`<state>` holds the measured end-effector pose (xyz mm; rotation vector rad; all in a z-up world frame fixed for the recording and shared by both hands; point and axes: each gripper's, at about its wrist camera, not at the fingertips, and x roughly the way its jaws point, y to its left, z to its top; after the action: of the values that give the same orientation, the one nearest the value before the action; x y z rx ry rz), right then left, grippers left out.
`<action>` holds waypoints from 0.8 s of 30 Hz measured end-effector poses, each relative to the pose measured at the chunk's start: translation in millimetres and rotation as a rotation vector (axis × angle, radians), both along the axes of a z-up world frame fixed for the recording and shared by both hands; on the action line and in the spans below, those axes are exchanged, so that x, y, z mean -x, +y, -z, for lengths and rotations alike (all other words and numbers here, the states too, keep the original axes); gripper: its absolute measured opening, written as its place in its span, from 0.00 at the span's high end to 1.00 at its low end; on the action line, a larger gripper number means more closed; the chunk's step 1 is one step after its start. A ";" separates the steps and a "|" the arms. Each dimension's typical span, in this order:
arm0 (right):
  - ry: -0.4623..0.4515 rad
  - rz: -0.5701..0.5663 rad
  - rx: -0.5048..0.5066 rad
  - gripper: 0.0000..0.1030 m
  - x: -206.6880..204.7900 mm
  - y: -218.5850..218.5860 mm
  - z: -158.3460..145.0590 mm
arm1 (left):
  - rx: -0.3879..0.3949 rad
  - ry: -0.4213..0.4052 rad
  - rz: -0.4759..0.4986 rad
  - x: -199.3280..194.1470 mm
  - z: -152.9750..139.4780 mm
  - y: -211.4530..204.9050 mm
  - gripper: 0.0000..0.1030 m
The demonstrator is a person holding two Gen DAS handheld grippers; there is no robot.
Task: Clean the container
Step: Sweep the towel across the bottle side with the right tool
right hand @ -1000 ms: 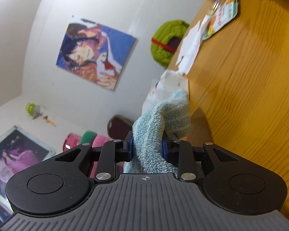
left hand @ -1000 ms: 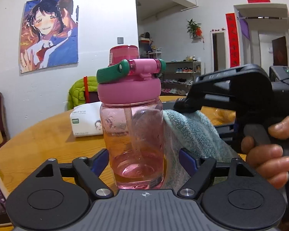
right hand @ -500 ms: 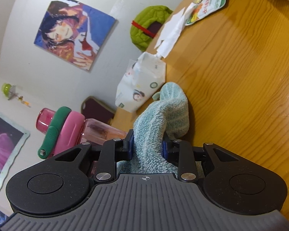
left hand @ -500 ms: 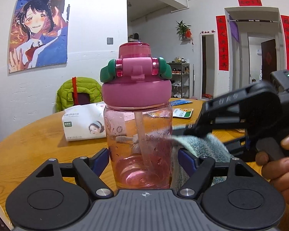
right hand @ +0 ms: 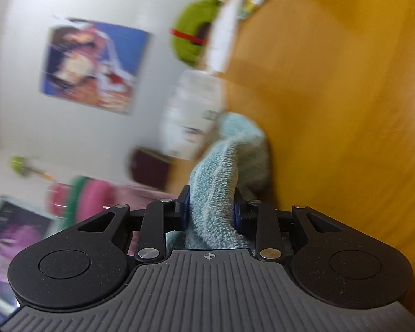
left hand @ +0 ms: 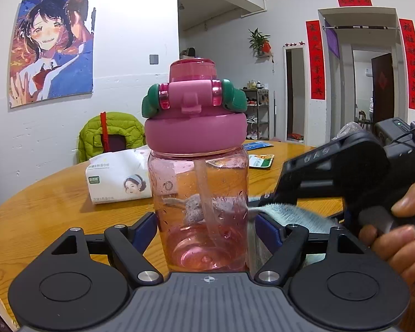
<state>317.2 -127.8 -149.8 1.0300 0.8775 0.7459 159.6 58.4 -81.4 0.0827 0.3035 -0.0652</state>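
A clear pink bottle (left hand: 202,210) with a pink lid and green handle stands upright between my left gripper's (left hand: 204,228) blue fingers, which are shut on its lower body. My right gripper (right hand: 210,210) is shut on a light blue towel (right hand: 221,177). In the left wrist view the right gripper's black body (left hand: 343,171) sits to the right of the bottle, with the towel (left hand: 296,213) against the bottle's lower right side. The right wrist view is motion-blurred; the bottle (right hand: 96,193) shows at its lower left.
The wooden round table (left hand: 55,210) carries a white tissue pack (left hand: 116,179) behind the bottle and snack packets (left hand: 260,160) further back. A chair with a green jacket (left hand: 108,135) stands behind the table. A white wall with a poster is behind.
My left gripper has turned the bottle and its view leftward. My right gripper with the towel has dropped lower along the bottle's right side and is moving fast.
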 end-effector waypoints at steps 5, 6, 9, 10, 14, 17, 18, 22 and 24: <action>-0.104 0.000 -0.176 0.70 5.5 -12.8 -10.5 | -0.001 0.000 -0.001 -0.4 0.0 0.0 0.27; -0.140 -0.001 -0.250 0.70 7.4 -17.6 -13.8 | -0.002 0.000 -0.001 -0.5 0.0 -0.2 0.27; -0.182 -0.016 -0.352 0.70 10.5 -21.7 -20.4 | -0.006 0.001 -0.003 -0.3 -0.5 -0.7 0.27; -0.176 -0.022 -0.330 0.70 10.4 -18.9 -20.9 | -0.006 0.003 -0.005 0.1 -1.8 -0.8 0.27; -0.051 -0.015 -0.156 0.70 3.2 -4.4 -6.2 | -0.001 0.007 -0.007 -0.4 -3.5 1.1 0.27; 0.032 -0.017 0.009 0.69 -1.7 -0.3 1.8 | -0.009 0.007 -0.004 -1.6 -2.8 0.4 0.28; 0.038 -0.018 0.058 0.68 -2.1 1.8 2.6 | -0.007 0.007 -0.004 -1.9 -2.7 0.7 0.28; -0.006 -0.014 0.126 0.67 0.2 3.5 -1.4 | 0.014 -0.003 -0.030 1.8 -3.8 1.7 0.24; -0.051 0.000 0.144 0.67 2.9 3.5 -6.3 | 0.019 -0.015 -0.069 6.5 -5.6 0.4 0.21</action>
<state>314.3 -124.3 -143.5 0.8798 0.8745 0.6953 153.1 58.8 -75.8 0.0535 0.2900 0.0012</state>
